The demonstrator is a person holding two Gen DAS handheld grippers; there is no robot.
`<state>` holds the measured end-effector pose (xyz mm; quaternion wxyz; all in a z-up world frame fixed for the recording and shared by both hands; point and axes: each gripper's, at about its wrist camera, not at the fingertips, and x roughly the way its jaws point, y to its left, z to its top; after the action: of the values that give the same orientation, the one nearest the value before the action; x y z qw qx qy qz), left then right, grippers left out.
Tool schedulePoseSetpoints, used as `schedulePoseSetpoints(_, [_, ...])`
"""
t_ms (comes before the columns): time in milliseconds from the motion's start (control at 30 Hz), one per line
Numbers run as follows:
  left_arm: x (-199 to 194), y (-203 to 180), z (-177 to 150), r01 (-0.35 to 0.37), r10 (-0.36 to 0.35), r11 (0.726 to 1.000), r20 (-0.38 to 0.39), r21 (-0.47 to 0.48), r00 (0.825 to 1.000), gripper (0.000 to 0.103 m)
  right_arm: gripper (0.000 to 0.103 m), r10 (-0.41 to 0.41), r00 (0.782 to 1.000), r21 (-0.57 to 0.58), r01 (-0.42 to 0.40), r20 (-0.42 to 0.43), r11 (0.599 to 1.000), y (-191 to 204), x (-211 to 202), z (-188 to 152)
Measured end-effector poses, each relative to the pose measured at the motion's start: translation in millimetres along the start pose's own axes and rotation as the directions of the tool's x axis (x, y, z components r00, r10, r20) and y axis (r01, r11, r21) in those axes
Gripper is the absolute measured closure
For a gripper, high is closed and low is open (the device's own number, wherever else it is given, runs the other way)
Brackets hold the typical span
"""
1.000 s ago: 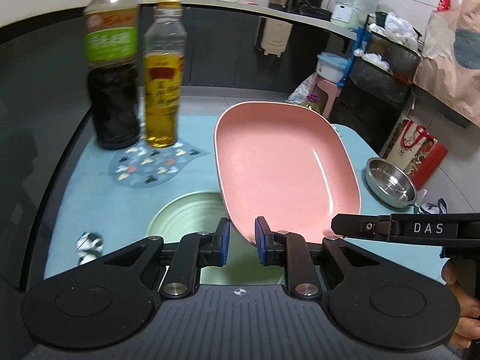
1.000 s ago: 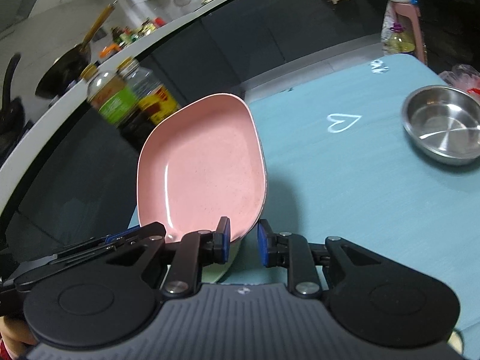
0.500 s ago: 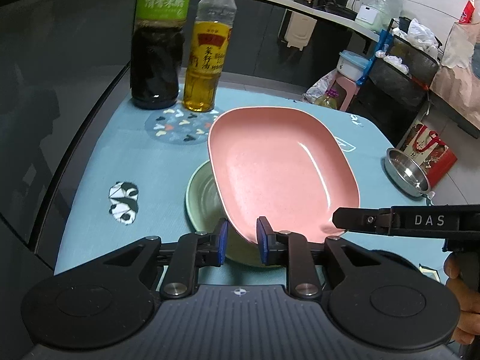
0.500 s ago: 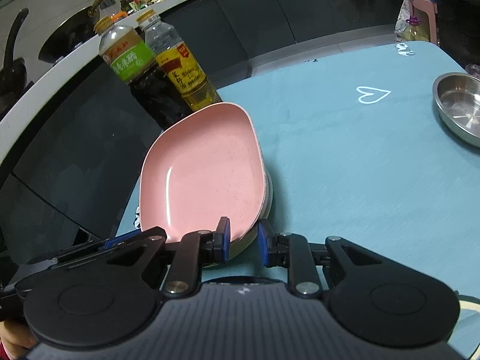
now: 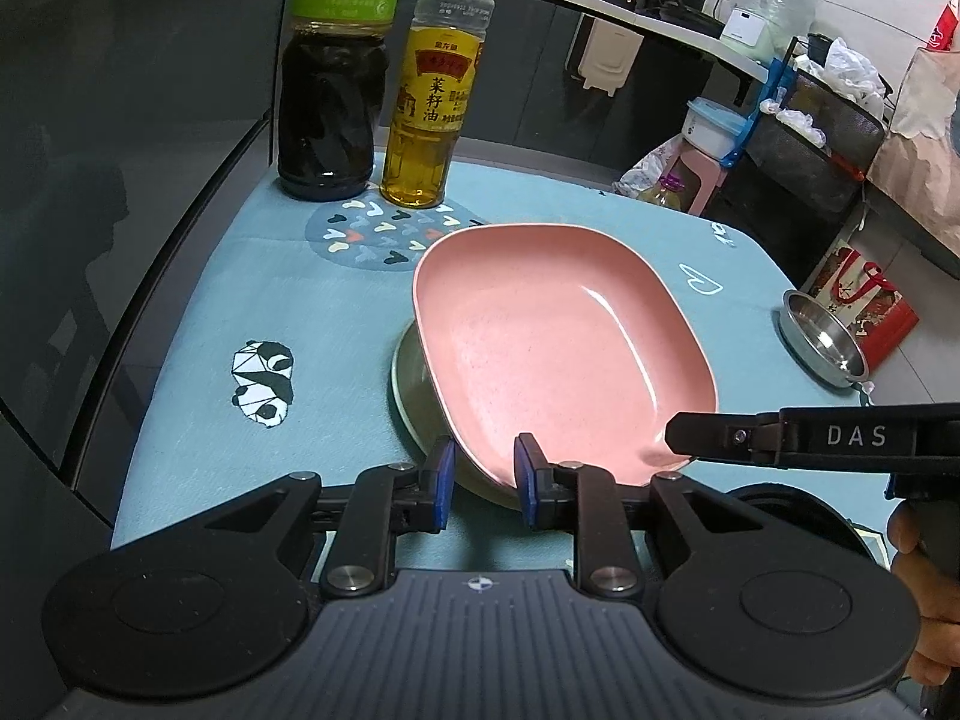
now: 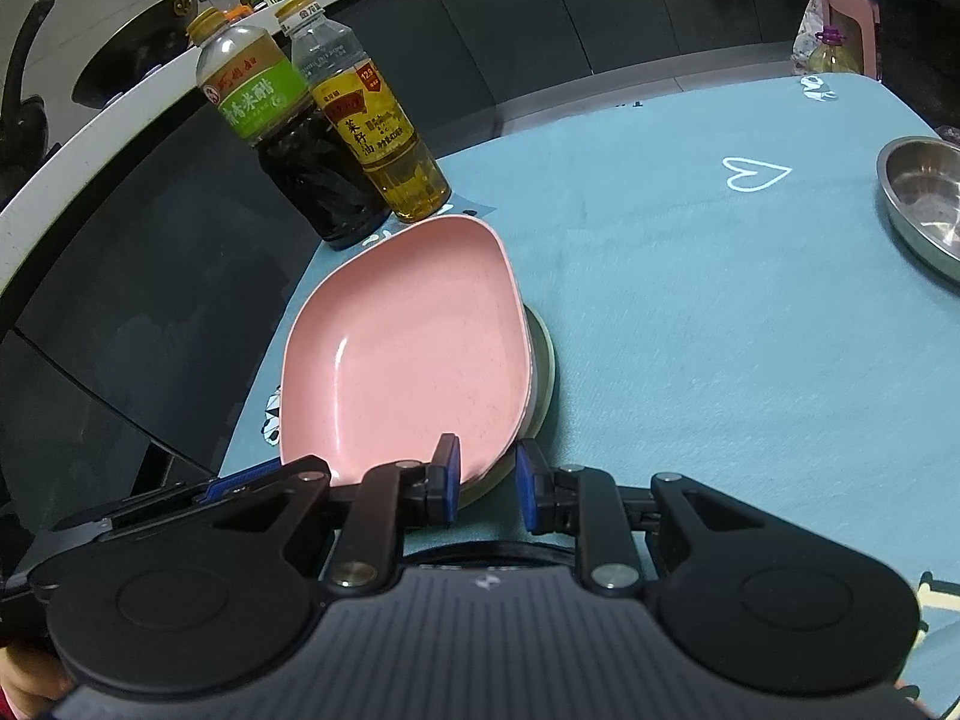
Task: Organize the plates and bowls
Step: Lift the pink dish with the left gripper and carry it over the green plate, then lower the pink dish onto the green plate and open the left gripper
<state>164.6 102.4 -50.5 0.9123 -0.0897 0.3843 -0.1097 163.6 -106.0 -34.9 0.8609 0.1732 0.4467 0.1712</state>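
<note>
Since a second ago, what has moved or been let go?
The pink plate came down from a tilted hold onto the green plate. The left gripper has loosened on its rim; the right gripper remains there. Bottles and steel bowl stayed put.

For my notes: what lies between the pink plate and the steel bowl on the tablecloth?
Only bare blue tablecloth with a white heart outline separates pink plate and steel bowl, clearest in the right wrist view.

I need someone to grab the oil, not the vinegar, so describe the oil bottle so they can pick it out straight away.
Start at the blue tablecloth and look to its far edge, beyond the pink plate, where two bottles stand side by side. The oil bottle is the clear one filled with golden liquid, with a yellow and red label; its neighbour holds dark liquid and has a green label.
</note>
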Motion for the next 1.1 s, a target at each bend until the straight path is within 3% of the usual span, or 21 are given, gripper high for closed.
schedulePoseSetpoints(800, [-1.2, 0.4, -3.6, -0.028, 0.027, 1.0, 0.035, 0.011, 0.999, 0.083, 0.103, -0.021, 1.0, -0.002, 0.021, 0.01, 1.0, -0.3, 5.7, 0.3])
schedulePoseSetpoints(933, [-3.9, 0.9, -3.9, -0.036, 0.036, 0.999, 0.038, 0.008, 0.999, 0.083, 0.093, -0.012, 1.0, 0.019, 0.011, 0.012, 1.0, -4.2, 1.6, 1.7])
schedulePoseSetpoints(1100, [-7.0, -0.8, -2.9, -0.045, 0.045, 0.999, 0.041, 0.006, 0.998, 0.083, 0.092, -0.018, 0.999, 0.022, 0.018, 0.035, 1.0, -8.9, -6.5, 2.1])
